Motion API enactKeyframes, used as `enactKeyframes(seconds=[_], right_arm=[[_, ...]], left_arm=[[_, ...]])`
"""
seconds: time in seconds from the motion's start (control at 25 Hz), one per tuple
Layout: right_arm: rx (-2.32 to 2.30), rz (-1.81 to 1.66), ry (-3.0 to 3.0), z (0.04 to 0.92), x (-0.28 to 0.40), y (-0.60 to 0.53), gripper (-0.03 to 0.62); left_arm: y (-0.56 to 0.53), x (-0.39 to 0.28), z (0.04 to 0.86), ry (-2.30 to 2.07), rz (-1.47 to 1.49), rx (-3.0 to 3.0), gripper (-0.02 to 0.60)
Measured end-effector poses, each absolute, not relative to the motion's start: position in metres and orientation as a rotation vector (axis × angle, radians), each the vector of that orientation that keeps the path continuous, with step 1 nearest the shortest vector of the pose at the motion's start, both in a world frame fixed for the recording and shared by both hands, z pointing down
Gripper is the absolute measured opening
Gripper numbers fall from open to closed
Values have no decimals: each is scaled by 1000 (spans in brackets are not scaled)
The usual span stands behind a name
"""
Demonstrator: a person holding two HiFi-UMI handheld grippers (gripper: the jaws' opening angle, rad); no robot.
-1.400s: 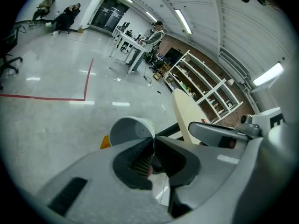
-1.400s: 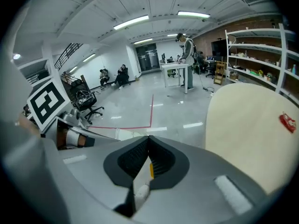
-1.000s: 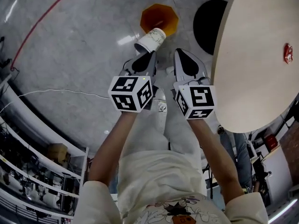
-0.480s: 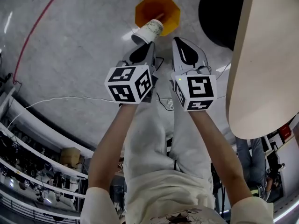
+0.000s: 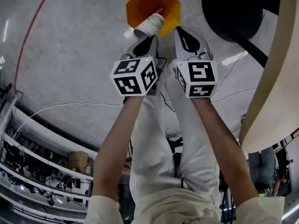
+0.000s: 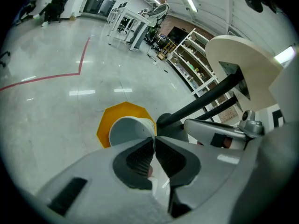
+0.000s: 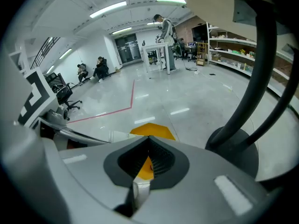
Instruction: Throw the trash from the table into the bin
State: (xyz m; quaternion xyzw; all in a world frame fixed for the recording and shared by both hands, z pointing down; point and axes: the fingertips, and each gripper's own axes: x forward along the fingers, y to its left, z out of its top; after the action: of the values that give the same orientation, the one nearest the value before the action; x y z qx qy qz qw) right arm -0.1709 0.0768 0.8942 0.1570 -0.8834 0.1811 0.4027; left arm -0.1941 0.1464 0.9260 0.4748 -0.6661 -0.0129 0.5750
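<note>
A white paper cup (image 5: 149, 25) hangs by its rim, pinched by my left gripper (image 5: 151, 37), which is shut on it. It hangs just above the near edge of the orange octagonal bin (image 5: 153, 4) on the floor. In the left gripper view the cup (image 6: 127, 130) opens toward the camera, pinched in the gripper (image 6: 154, 137), with the bin (image 6: 108, 120) behind it. My right gripper (image 5: 180, 30) is alongside to the right, shut, with nothing seen in it. In the right gripper view the gripper (image 7: 148, 140) points at the bin (image 7: 152, 130), with the cup (image 7: 119, 136) to its left.
The round pale table top (image 5: 279, 83) fills the right edge, with its black round base (image 5: 231, 8) and slanted leg (image 5: 257, 50) close to the right of the bin. A cable (image 5: 70, 104) and a red line (image 5: 32, 27) cross the grey floor. Shelving (image 5: 37, 176) stands at the lower left.
Both grippers have sunk toward the floor together, so the orange bin looks larger and closer. The cup stays in the left gripper. The table top has slid out to the right.
</note>
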Motion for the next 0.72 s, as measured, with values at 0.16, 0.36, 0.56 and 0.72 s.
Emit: enactKeyframes(seconds=[0.16, 0.36, 0.56, 0.72], right_arm=[[401, 457, -2205, 924, -156, 75, 8], [401, 485, -2191, 949, -148, 79, 8], [380, 494, -2183, 962, -154, 88, 8], [335, 484, -2193, 957, -157, 97, 8]], left_arm=[[147, -183, 966, -1531, -1, 1114, 25], [145, -178, 998, -1502, 38, 1155, 25], [149, -178, 1022, -1469, 40, 1144, 25], [149, -169, 1018, -1396, -6, 1187, 177]])
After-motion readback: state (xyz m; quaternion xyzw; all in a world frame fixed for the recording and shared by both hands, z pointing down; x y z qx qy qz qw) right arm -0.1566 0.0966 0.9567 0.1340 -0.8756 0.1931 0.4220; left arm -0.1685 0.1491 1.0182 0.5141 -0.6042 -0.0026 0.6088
